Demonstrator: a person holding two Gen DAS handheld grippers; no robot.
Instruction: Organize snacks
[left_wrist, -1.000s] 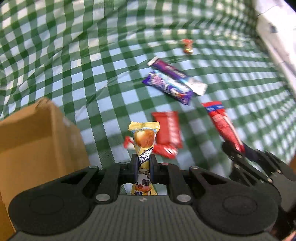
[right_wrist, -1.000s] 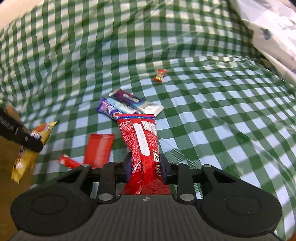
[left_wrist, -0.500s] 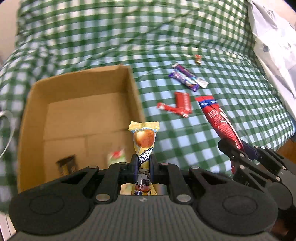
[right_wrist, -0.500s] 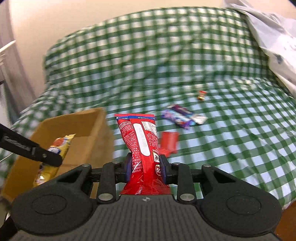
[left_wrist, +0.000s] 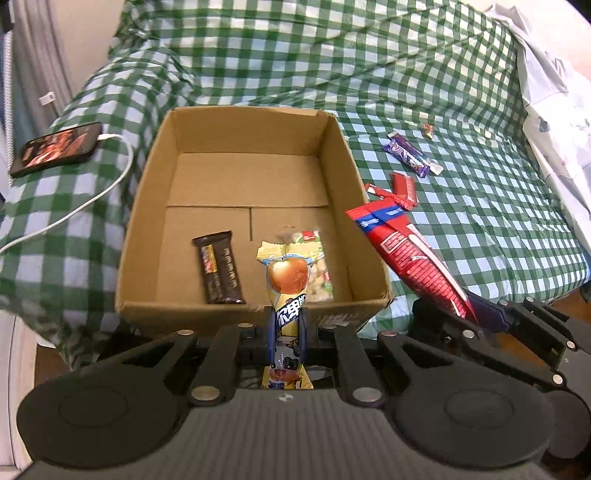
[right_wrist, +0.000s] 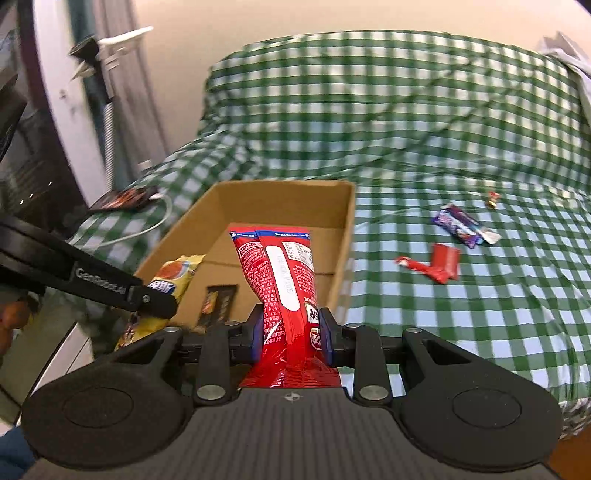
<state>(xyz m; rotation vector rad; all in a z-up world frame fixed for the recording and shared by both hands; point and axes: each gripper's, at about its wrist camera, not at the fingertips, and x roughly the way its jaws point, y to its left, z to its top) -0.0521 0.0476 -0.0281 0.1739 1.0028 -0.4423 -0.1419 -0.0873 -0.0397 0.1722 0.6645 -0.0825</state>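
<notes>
Left gripper (left_wrist: 287, 325) clamped on a yellow packet (left_wrist: 287, 280), low centre of the left view, over the near wall of the box (left_wrist: 236, 314). Right gripper (right_wrist: 291, 332) nipped tight around a red pouch (right_wrist: 284, 273), low centre of its own view, at the box's near right corner (pouch tip leaning over the rim). Inside the box: brown bar (left_wrist: 219, 271) and clear nut bag (left_wrist: 317, 266); out on the checked cloth (left_wrist: 480, 229), right of frame, purple bars (left_wrist: 410, 157), red wrappers (left_wrist: 400, 188), one small candy (left_wrist: 428, 130).
</notes>
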